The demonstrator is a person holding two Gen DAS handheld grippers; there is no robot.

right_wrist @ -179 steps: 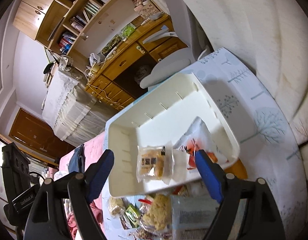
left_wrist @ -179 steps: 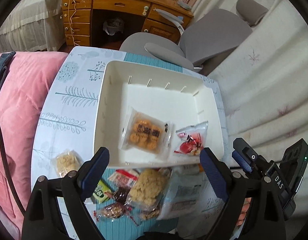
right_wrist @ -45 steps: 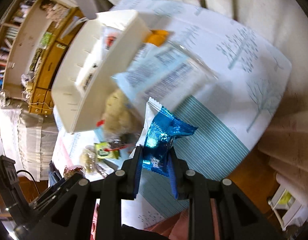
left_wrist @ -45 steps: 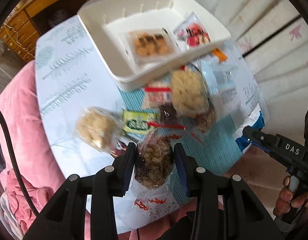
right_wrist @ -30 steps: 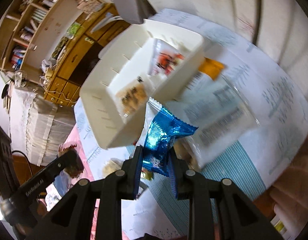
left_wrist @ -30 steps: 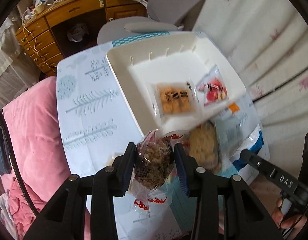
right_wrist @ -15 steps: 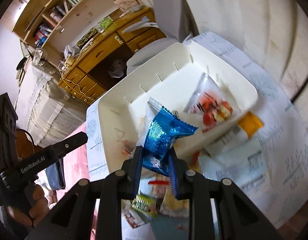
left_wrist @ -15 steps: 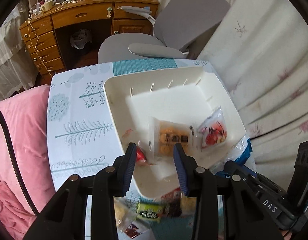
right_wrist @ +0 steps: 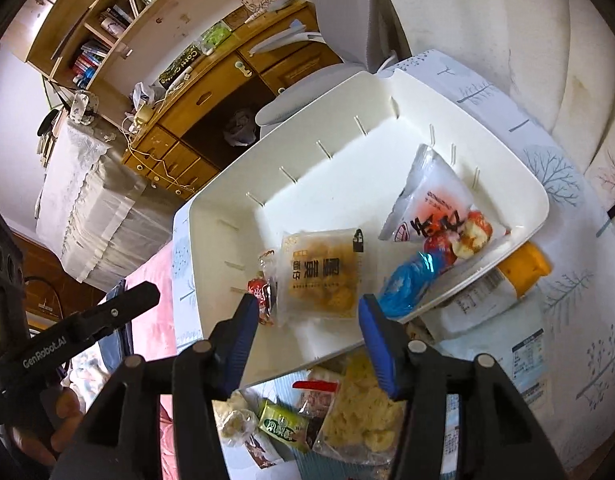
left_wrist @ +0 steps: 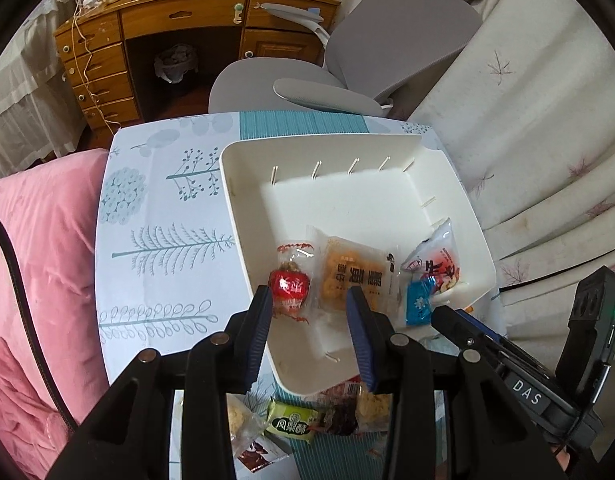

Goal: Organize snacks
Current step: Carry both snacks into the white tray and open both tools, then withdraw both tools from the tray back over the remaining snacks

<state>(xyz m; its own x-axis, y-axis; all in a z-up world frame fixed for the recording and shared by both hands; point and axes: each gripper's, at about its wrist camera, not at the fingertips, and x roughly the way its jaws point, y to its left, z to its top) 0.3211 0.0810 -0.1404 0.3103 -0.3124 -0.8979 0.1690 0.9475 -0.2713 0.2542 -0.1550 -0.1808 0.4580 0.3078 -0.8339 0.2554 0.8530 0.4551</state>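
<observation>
A white bin (left_wrist: 247, 200) (right_wrist: 211, 216) stands on the patterned table. In it lie a red-wrapped nut snack (left_wrist: 289, 286) (right_wrist: 259, 292), a yellow biscuit pack (left_wrist: 353, 276) (right_wrist: 319, 276), a red-and-white pack (left_wrist: 435, 256) (right_wrist: 439, 208) and a blue packet (left_wrist: 419, 300) (right_wrist: 407, 280). My left gripper (left_wrist: 309, 320) is open and empty above the bin's near edge. My right gripper (right_wrist: 305, 332) is open and empty, just above the bin's near wall. Loose snacks stay outside: a green pack (left_wrist: 291, 426) (right_wrist: 283, 426) and a puffed-rice pack (right_wrist: 365, 404).
A large clear bag with an orange end (right_wrist: 523, 268) lies right of the bin. A pink cushion (left_wrist: 39, 240) borders the table's left side. A grey chair (left_wrist: 347, 80) and a wooden desk (left_wrist: 179, 20) stand beyond. A white curtain (left_wrist: 527, 120) hangs at right.
Both grippers have opened. The nut snack left the left gripper and the blue packet left the right one; both now lie in the bin.
</observation>
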